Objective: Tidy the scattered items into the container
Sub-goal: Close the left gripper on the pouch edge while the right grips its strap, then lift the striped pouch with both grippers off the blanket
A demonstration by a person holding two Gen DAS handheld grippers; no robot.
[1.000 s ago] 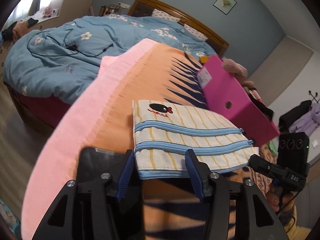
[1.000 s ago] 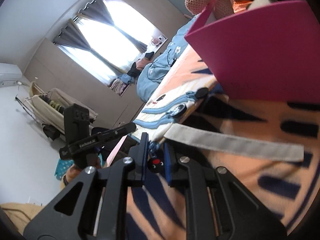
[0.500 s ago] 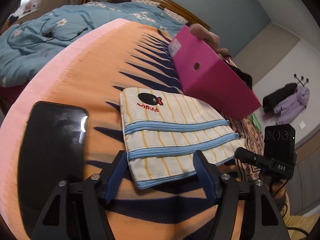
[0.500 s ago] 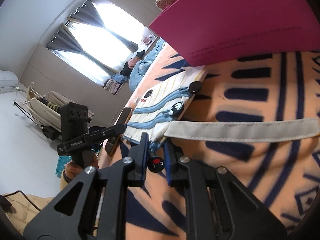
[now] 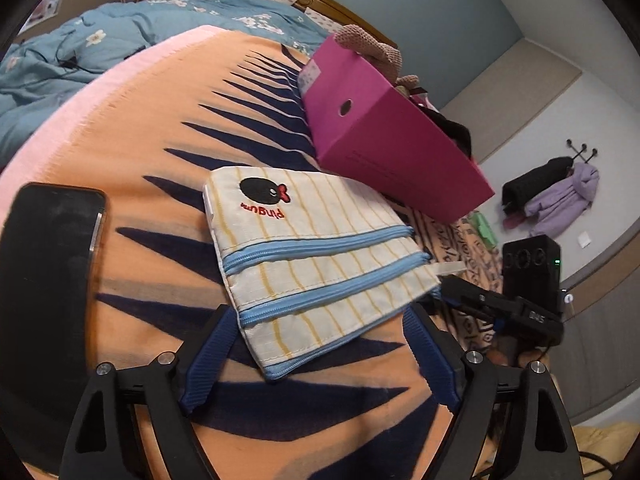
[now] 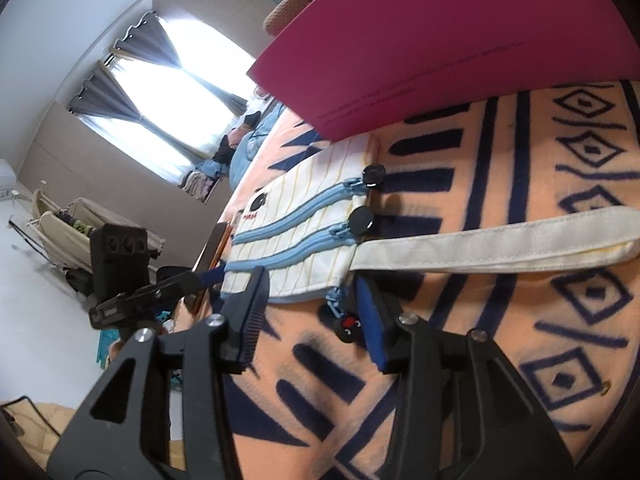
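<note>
A cream striped pouch (image 5: 316,256) with blue zippers lies flat on the orange blanket (image 5: 160,128), just in front of the magenta box (image 5: 392,148). My left gripper (image 5: 320,360) is open, and the pouch's near corner lies between its fingers. In the right wrist view the pouch (image 6: 304,224) sits partly under the box's (image 6: 460,40) side. My right gripper (image 6: 312,312) is open at its lower corner, where a small black and red zipper charm (image 6: 348,326) lies loose between the fingers. The pouch's cream strap (image 6: 500,244) stretches off to the right.
A black phone (image 5: 48,264) lies screen up at the left of the blanket. A knitted stuffed toy (image 5: 372,46) sticks out of the magenta box. Behind is a bed with a blue duvet (image 5: 80,56). Coats (image 5: 560,192) hang on the far wall.
My right gripper, shut on the zipper charm before, has opened and the charm lies free. My left gripper has spread wider, and its view has swung to show the phone.
</note>
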